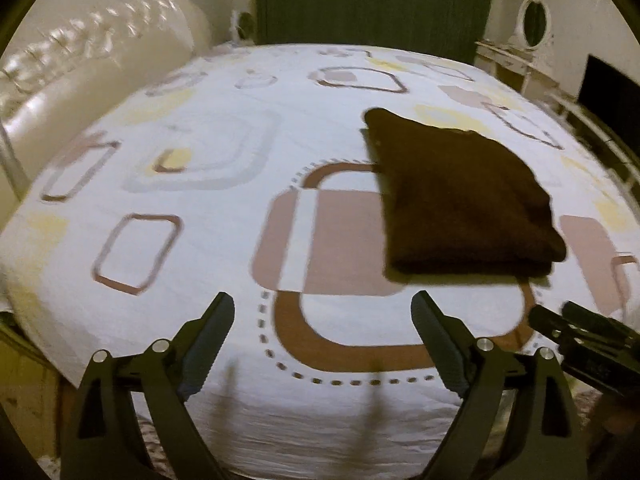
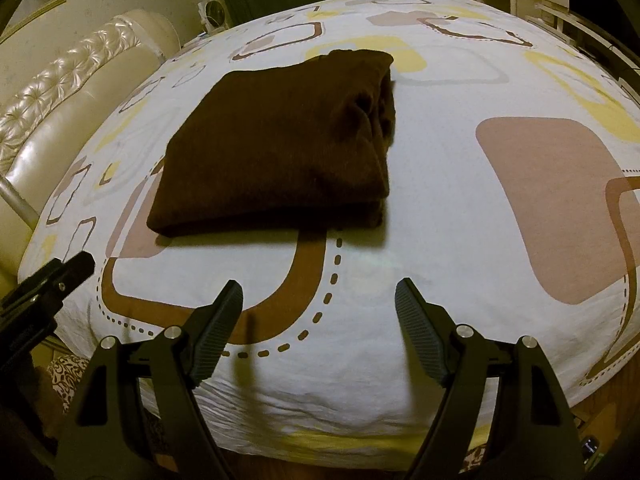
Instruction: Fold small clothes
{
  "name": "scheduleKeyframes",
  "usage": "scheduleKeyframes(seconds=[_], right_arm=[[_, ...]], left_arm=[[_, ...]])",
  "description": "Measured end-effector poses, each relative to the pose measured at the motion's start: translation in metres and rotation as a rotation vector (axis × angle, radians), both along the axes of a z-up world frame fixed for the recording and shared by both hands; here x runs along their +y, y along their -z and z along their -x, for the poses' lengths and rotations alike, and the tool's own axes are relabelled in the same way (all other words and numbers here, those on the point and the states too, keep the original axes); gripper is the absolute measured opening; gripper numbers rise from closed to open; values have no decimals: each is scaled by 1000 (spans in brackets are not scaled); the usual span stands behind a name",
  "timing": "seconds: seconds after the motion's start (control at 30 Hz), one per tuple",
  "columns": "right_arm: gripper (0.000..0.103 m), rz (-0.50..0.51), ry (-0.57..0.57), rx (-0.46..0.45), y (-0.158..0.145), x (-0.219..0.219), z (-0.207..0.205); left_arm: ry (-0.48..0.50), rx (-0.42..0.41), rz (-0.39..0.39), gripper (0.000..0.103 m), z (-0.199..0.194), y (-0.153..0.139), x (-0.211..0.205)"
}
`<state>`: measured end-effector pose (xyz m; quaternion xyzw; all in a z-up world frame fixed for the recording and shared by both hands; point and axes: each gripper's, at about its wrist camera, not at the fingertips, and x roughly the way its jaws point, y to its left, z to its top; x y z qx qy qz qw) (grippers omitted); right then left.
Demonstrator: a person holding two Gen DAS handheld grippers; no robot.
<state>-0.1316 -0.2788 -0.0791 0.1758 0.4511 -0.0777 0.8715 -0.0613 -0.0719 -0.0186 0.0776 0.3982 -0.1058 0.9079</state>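
The folded cloth (image 2: 280,148) lies on the bed (image 2: 440,208), toward its near edge. Both grippers hang over that near edge, apart from the cloth: the left gripper (image 1: 322,312) to the cloth's left, the right gripper (image 2: 319,300) just before its right end. The headboard (image 1: 80,72) stands left of the bed, a curtain (image 1: 376,0) behind it, a dresser (image 1: 516,60) at the far right.

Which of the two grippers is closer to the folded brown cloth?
The right gripper. The folded dark brown cloth lies almost straight ahead of its open jaws, while it sits off to one side of the left gripper, also open.
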Motion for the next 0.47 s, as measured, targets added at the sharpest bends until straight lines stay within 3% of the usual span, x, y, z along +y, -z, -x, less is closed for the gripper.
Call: scheduleKeyframes(seconds=[0.07, 0.17, 0.27, 0.37, 0.47], right_arm=[[79, 0, 0, -1, 0, 0, 0], [79, -5, 0, -3, -1, 0, 1], [79, -40, 9, -17, -7, -5, 0], [80, -57, 12, -55, -22, -18, -5], [90, -65, 34, -108, -39, -45, -25]], left_arm=[[18, -54, -6, 89, 8, -5, -2], [94, -64, 11, 89, 14, -15, -9], [68, -111, 14, 89, 5, -30, -2], [15, -80, 22, 89, -27, -34, 18], [-100, -18, -9, 89, -98, -25, 55]])
